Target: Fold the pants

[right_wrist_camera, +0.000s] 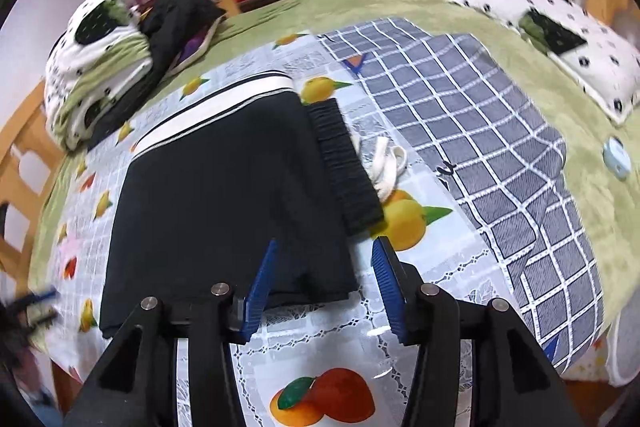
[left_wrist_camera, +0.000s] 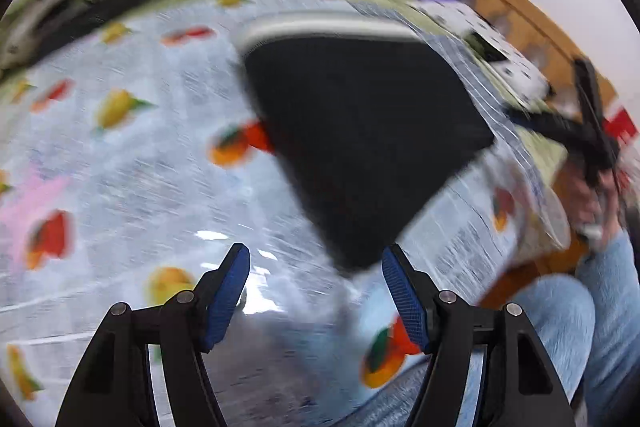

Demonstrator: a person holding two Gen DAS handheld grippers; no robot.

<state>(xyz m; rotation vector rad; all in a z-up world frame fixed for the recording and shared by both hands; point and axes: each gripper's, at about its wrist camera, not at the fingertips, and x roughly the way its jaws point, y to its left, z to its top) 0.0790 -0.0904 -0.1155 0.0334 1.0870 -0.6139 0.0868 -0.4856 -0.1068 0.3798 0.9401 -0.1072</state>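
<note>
One black pants (right_wrist_camera: 224, 195) bundle lies folded flat (white waistband (right_wrist_camera: 224, 99) showing).

The left claw (left_wrist_camera: 316, 287) has black angular plastic arms with round silver screw heads at the joints; its fingers (left_wrist_camera: 228, 297) carry blue ribbed pads; the right claw (right_wrist_camera: 324, 287) is built alike, black with silver screws and blue ridged pads; the person wears a fuzzy light-blue sleeve (left_wrist_camera: 612, 291) and light-blue trousers (left_wrist_camera: 556, 319).
</note>
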